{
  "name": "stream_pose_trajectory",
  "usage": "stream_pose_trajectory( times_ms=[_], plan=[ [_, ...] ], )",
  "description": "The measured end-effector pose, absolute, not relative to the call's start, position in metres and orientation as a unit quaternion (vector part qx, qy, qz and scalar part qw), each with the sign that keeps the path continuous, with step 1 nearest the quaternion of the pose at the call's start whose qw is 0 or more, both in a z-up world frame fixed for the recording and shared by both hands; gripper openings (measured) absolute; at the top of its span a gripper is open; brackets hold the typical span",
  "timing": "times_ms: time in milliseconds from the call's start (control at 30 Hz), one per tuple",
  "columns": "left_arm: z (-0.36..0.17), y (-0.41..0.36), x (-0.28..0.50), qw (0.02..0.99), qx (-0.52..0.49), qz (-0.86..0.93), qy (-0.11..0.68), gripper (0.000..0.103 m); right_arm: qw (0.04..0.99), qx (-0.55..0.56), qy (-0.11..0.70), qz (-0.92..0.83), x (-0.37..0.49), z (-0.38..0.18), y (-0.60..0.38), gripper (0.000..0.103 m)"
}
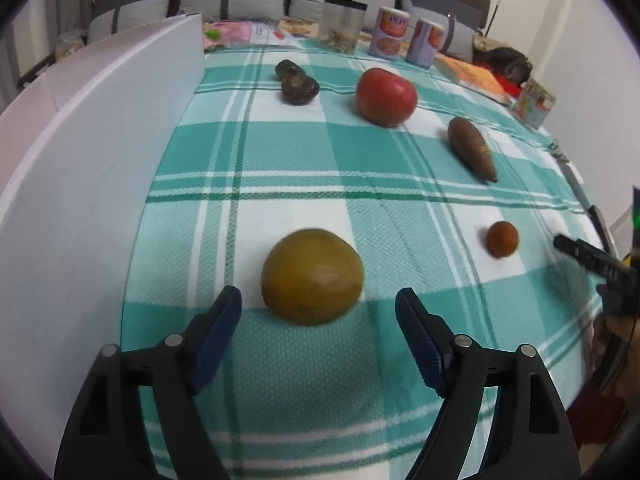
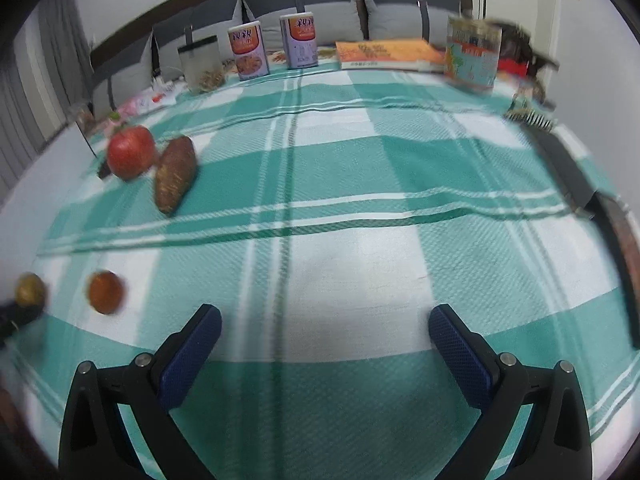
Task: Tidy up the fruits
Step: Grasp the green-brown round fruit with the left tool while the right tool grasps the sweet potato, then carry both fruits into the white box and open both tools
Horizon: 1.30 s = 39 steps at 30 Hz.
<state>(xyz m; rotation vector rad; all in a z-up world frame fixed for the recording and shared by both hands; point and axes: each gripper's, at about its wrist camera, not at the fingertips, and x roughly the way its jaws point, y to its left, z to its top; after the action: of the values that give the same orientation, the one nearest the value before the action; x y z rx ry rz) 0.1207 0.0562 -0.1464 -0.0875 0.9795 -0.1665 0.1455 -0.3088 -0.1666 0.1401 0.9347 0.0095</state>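
In the left wrist view, a yellow-brown round fruit [image 1: 312, 277] lies on the green checked cloth just ahead of my open, empty left gripper [image 1: 319, 306], between the lines of its fingers. Beyond lie a red apple [image 1: 386, 96], a brown sweet potato [image 1: 472, 149], a small orange fruit [image 1: 502, 239] and two dark fruits [image 1: 295, 82]. My right gripper [image 2: 325, 326] is open and empty over bare cloth. In its view the small orange fruit [image 2: 105, 292], apple [image 2: 131, 152], sweet potato [image 2: 175, 174] and yellow-brown fruit [image 2: 30, 290] lie to the left.
A tall white board [image 1: 92, 168] stands along the left of the cloth. At the far edge stand a clear jar [image 1: 341, 24], two cans [image 1: 406, 34], books [image 2: 386, 54] and a printed box [image 2: 472, 54]. Dark flat objects [image 2: 568, 172] lie at the right edge.
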Motion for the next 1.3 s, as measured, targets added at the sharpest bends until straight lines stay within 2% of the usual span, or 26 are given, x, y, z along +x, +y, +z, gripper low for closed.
stream_pose_trajectory(
  times_ms=[200, 300, 367, 400, 433, 467, 500, 667, 900, 933, 967, 1000, 1033, 1300],
  plan=[
    [-0.151, 0.064, 0.108, 0.877, -0.045, -0.084, 0.471, 0.082, 0.865, 0.124, 0.475, 0.103, 0.213, -0.124, -0.272, 0.103],
    [-0.151, 0.067, 0.107, 0.875, -0.057, -0.082, 0.473, 0.082, 0.833, 0.11, 0.525, 0.133, 0.262, -0.123, -0.234, 0.094],
    [-0.149, 0.069, 0.105, 0.876, -0.058, -0.082, 0.471, 0.082, 0.822, 0.087, 0.545, 0.136, 0.287, -0.129, -0.211, 0.08],
    [-0.148, 0.069, 0.104, 0.877, -0.057, -0.082, 0.469, 0.082, 0.816, 0.075, 0.558, 0.131, 0.299, -0.135, -0.2, 0.078],
    [-0.146, 0.07, 0.103, 0.878, -0.054, -0.082, 0.468, 0.082, 0.806, 0.062, 0.576, 0.123, 0.308, -0.144, -0.191, 0.072],
    [-0.145, 0.071, 0.102, 0.879, -0.053, -0.081, 0.467, 0.082, 0.8, 0.055, 0.587, 0.115, 0.312, -0.151, -0.188, 0.048],
    [-0.145, 0.072, 0.102, 0.879, -0.053, -0.08, 0.466, 0.082, 0.794, 0.048, 0.596, 0.106, 0.316, -0.158, -0.186, 0.04],
    [-0.144, 0.076, 0.106, 0.879, -0.068, -0.087, 0.464, 0.082, 0.791, 0.066, 0.597, 0.119, 0.304, -0.153, -0.198, 0.04],
    [-0.144, 0.061, 0.121, 0.882, -0.034, -0.091, 0.461, 0.08, 0.765, 0.113, 0.617, 0.15, 0.245, -0.143, -0.251, 0.04],
    [-0.143, 0.06, 0.122, 0.884, -0.028, -0.09, 0.457, 0.078, 0.762, 0.116, 0.618, 0.154, 0.237, -0.144, -0.258, 0.04],
    [-0.142, 0.059, 0.124, 0.885, -0.023, -0.09, 0.455, 0.068, 0.76, 0.117, 0.619, 0.157, 0.226, -0.142, -0.262, 0.04],
    [-0.142, 0.057, 0.125, 0.886, -0.018, -0.089, 0.456, 0.064, 0.76, 0.116, 0.619, 0.161, 0.215, -0.141, -0.264, 0.04],
    [-0.143, 0.056, 0.127, 0.885, -0.009, -0.082, 0.458, 0.051, 0.76, 0.114, 0.619, 0.161, 0.206, -0.141, -0.266, 0.04],
    [-0.141, 0.06, 0.119, 0.875, -0.023, -0.087, 0.476, 0.05, 0.781, 0.049, 0.608, 0.136, 0.166, -0.158, -0.263, 0.04]
  ],
)
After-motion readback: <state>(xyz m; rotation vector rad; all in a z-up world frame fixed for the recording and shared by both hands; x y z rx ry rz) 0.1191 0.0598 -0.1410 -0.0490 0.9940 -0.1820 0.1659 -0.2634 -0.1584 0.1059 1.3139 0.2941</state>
